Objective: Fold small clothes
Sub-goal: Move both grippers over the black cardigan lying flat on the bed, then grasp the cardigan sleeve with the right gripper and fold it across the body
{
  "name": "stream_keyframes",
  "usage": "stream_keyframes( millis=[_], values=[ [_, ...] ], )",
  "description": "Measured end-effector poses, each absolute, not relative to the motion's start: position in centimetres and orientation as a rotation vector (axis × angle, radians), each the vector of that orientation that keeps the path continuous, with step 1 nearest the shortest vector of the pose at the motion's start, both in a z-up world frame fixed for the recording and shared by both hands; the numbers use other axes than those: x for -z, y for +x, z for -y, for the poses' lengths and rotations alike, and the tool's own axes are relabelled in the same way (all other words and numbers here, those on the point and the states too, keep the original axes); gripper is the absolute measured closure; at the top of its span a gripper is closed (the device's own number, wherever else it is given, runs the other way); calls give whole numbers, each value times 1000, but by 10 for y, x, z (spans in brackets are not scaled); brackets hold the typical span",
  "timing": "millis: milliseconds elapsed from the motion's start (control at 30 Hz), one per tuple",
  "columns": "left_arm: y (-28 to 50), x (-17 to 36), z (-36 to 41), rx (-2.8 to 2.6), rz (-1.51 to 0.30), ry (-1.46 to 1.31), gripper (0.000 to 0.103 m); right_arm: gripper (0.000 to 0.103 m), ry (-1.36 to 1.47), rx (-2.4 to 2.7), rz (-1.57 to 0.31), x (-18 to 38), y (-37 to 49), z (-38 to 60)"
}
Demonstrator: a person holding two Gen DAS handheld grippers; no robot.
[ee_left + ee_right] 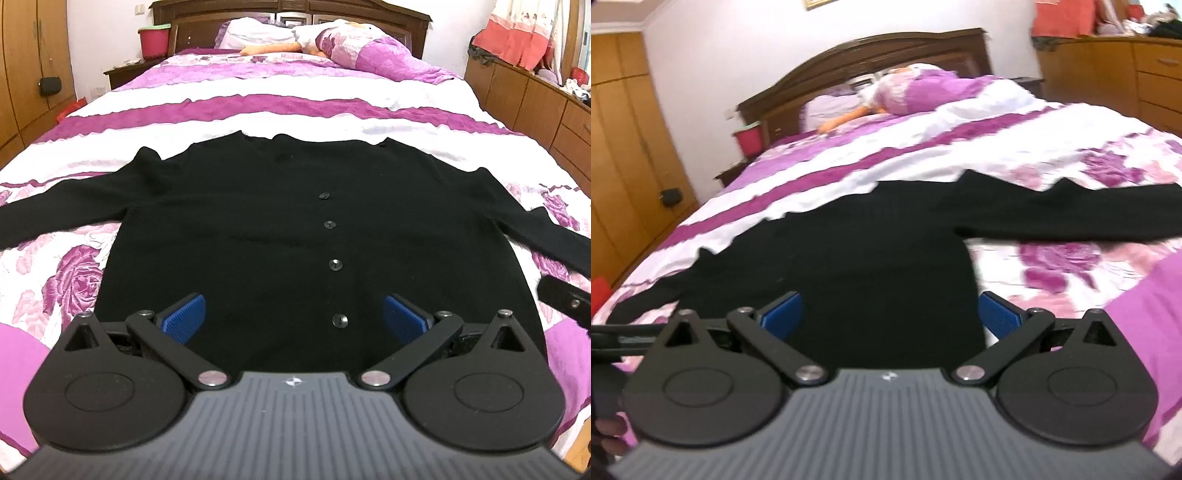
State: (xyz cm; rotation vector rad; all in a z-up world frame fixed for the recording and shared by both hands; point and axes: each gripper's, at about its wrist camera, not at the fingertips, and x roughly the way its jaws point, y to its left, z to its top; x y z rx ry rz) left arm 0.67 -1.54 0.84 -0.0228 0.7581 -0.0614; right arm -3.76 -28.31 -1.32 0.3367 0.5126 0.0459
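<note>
A black cardigan (288,229) is laid flat on a bed with a purple and white flowered cover (74,273), in the middle of the left wrist view. Its 2 sleeves are spread out to the left and right edges of the frame. 4 buttons (335,264) are seen in a line down its front. The left gripper (293,319) is seen at the bottom middle, over the bottom edge of the cardigan. Its jaws are held wide apart and nothing is held between the blue pads (184,318). In the blurry right wrist view, the right gripper (890,317) is seen at the bottom middle, with jaws also wide apart and nothing held. A red bucket (154,41) is seen at the upper left.
</note>
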Motion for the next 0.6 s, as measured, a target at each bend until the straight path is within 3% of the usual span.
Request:
stream_keyframes(
  millis=[600],
  values=[
    [51, 31, 32, 13, -838, 9, 0, 0, 496, 164, -525, 54, 2, 394]
  ],
)
